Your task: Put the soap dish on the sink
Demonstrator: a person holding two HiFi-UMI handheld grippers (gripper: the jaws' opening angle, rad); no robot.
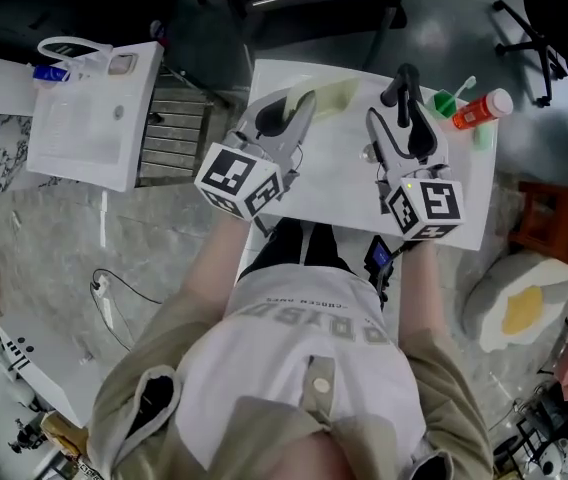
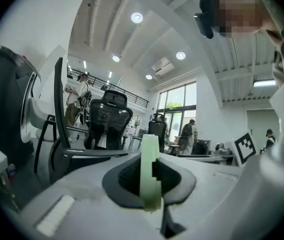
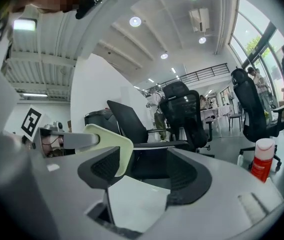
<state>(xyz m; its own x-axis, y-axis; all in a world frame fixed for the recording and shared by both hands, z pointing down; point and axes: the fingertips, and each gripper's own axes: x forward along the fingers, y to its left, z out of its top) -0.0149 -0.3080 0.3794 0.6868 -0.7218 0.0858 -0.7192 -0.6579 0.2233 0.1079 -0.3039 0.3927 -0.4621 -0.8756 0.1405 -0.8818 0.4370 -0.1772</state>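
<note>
The soap dish (image 1: 331, 95) is pale green and hangs just above the far part of the white table (image 1: 464, 198). My left gripper (image 1: 302, 103) is shut on its near end. In the left gripper view the dish (image 2: 149, 159) stands edge-on, pinched between the dark pads. My right gripper (image 1: 407, 86) hovers to the right of the dish, open, with only the table top showing between its jaws (image 3: 152, 171). From the right gripper view the dish (image 3: 109, 141) sticks out of the left gripper (image 3: 62, 140) at the left. A white basin-like slab (image 1: 89, 118) lies left of the table; I cannot tell if it is the sink.
A red bottle with a white cap (image 1: 482, 108) and a small green item (image 1: 444, 101) lie at the table's far right corner. Black office chairs (image 1: 554, 18) stand beyond the table. A slatted rack (image 1: 176, 128) fills the gap between the slab and the table.
</note>
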